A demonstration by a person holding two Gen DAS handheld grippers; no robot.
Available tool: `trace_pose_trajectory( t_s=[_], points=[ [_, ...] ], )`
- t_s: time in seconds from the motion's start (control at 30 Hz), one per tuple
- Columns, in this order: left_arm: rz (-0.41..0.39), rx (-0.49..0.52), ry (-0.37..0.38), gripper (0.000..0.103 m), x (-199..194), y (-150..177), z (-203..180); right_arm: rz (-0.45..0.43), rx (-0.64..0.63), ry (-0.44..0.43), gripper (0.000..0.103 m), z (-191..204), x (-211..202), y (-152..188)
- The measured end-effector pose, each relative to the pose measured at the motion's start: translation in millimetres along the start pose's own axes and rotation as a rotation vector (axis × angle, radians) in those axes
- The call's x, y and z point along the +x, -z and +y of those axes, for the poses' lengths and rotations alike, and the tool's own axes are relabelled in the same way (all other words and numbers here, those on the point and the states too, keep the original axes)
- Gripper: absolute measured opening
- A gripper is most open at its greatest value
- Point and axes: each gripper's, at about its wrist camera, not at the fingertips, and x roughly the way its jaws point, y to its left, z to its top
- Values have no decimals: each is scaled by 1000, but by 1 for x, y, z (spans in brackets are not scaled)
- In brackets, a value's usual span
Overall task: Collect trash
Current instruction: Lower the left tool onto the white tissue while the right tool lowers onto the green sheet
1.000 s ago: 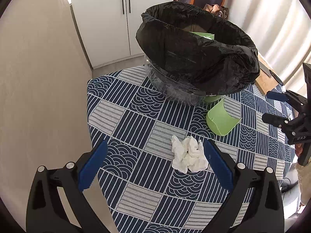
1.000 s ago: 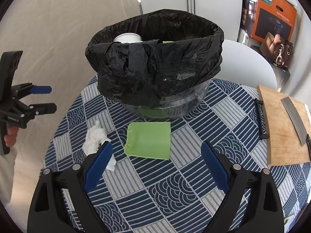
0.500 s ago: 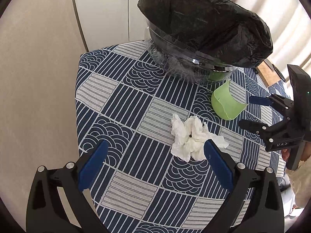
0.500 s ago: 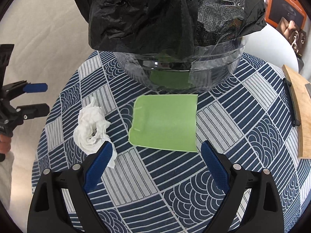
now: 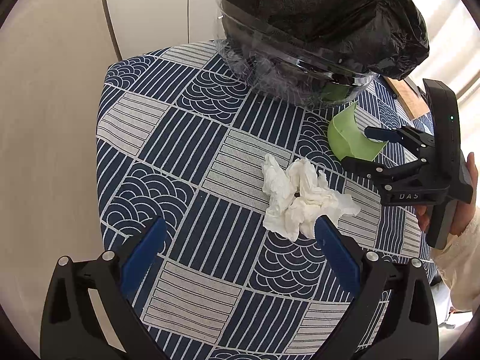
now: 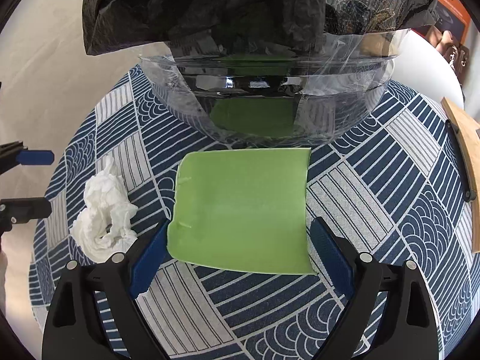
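A crumpled white tissue point(image 5: 300, 198) lies on the blue patterned tablecloth point(image 5: 186, 156), just ahead of my open left gripper point(image 5: 240, 234) and close to its right finger. A flat green piece of plastic point(image 6: 243, 210) lies in front of the clear bin with a black bag point(image 6: 240, 30). My open right gripper point(image 6: 240, 237) straddles the green piece's near edge, one finger on each side. The tissue point(image 6: 105, 210) sits left of it. In the left wrist view the right gripper point(image 5: 372, 147) hovers at the green piece point(image 5: 348, 138), held by a hand.
The bin point(image 5: 315, 30) stands at the far side of the round table. A wooden cutting board point(image 6: 468, 174) lies at the right edge. An orange box point(image 6: 450, 15) and a white cabinet point(image 5: 156, 9) stand behind. The left gripper point(image 6: 27, 180) shows at the left.
Both grippers have dropped lower and closer: the left toward the tissue, the right down over the green piece. Both stayed open. The bin now looms above each view.
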Motion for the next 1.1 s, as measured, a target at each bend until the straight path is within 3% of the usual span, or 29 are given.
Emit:
trace_pose_trajectory(
  t_s=[0.2,0.37,0.87,1.0,1.07,1.1],
  points=[
    [20,28,-10,97,6,1,-5,-8,-46,41,82,4,6,0],
    [19,60,13,97,7,-1,-18,1,-9,20,82,-1,2,3],
    [82,125,73,97,41,-9,-60,-22,53,95,82,-52,-52,49],
    [96,153,59,97,48,-10,-69,-26,73,112,82,-66,-61,62],
    [104,158,55,93,52,-11,-73,-24,94,117,82,-71,-62,67],
    [116,158,54,85,56,-11,-75,-22,104,115,82,-73,-61,69]
  ],
)
